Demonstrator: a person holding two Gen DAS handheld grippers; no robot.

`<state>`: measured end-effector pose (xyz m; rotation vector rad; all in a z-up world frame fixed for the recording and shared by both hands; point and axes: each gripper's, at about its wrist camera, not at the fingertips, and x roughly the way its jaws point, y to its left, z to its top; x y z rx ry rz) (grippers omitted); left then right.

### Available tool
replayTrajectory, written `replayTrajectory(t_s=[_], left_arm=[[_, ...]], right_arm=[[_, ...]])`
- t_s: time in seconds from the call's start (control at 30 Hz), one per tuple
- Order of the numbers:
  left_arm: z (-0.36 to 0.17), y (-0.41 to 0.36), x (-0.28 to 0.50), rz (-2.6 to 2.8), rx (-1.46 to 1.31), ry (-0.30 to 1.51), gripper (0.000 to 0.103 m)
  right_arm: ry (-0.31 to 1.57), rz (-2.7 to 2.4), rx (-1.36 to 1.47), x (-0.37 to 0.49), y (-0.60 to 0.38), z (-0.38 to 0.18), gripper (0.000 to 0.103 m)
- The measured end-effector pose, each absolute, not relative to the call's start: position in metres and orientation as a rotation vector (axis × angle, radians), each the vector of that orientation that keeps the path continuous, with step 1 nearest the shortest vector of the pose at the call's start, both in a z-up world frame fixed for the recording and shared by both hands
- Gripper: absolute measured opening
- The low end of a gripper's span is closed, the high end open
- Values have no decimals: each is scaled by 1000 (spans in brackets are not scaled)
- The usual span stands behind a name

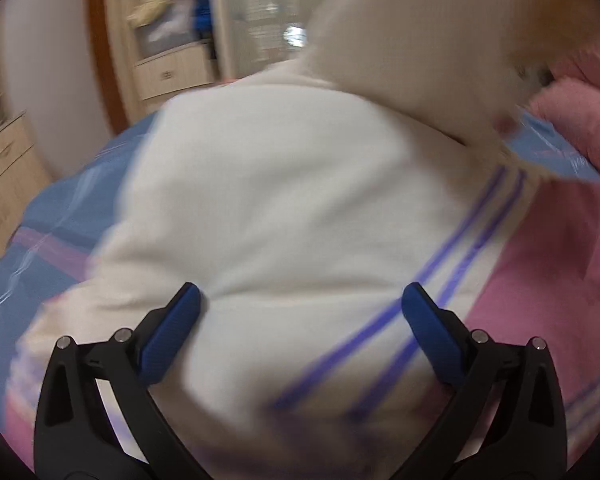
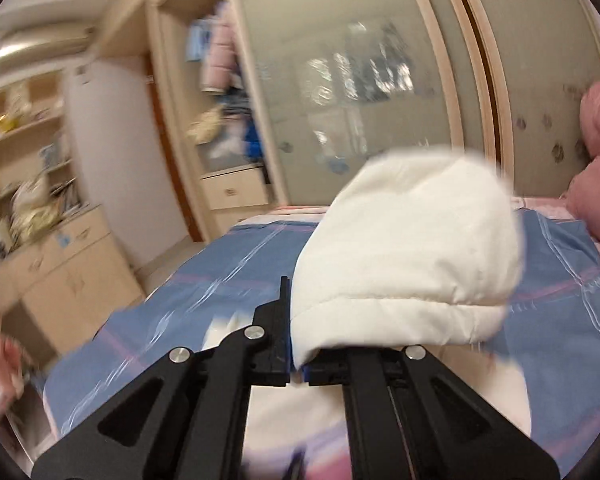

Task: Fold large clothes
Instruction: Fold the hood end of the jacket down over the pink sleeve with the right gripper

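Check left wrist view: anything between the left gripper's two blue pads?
Only the white garment lying below the open left gripper, with its purple stripes near one pad; nothing pinched. Left wrist view shows it.

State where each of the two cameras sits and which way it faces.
Left wrist: on the left gripper, angled down at the white garment on the bed; its open blue-padded fingers show.
Right wrist: on the right gripper, looking across the bed toward the wardrobe; its black fingers, shut on a fold of the white garment, show.
Shared: garment, bed, wardrobe.
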<state>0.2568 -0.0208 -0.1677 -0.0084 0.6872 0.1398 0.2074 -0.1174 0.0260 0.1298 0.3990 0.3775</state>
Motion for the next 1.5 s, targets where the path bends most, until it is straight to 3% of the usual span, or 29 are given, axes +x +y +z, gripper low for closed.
replayTrajectory(t_s=[0.1,0.17,0.27,0.37,0.47,0.63,0.7,0.73,0.9,1.1,1.13,1.17,1.23,1.3,1.33,1.37,1.5], left_arm=[[-149,30,207,201,-139,642,101],[-147,56,193,256,-164,661,101],[-141,78,181,272,-164,677,101],[-133,86,170,270,-182,665,101],[-128,80,162,244,-190,667,101],[-123,51,155,164,-171,702,101],[-115,37,150,149,-129,693,101],[-109,31,148,148,-106,679,101],[-84,13,150,129,-39,598,101],[-97,-45,198,5,33,652,101],[-105,-54,203,0,51,674,101],[-117,-63,211,13,78,706,101],[-138,-71,223,46,112,761,101],[-158,-72,229,56,107,806,101],[-164,-70,228,58,93,814,101],[-168,-67,227,56,72,818,101],[-177,-56,221,55,-36,837,101]], right_arm=[[543,402,98,152,-96,-39,24],[696,460,141,130,-89,-86,74],[809,466,190,97,-102,-115,78],[767,488,237,76,-134,-94,81],[629,268,268,89,-178,-64,102],[672,100,376,195,-218,-82,100],[725,162,427,224,-211,-97,51],[751,175,486,223,-207,-100,15],[634,342,572,143,-195,-97,11],[709,258,465,96,-166,-149,13],[699,247,457,92,-165,-149,23],[682,213,440,87,-170,-143,41],[579,120,431,75,-185,-126,55],[489,53,393,72,-196,-108,55],[470,53,372,77,-199,-101,45],[457,84,349,89,-202,-90,25],[486,105,291,132,-207,-80,22]])
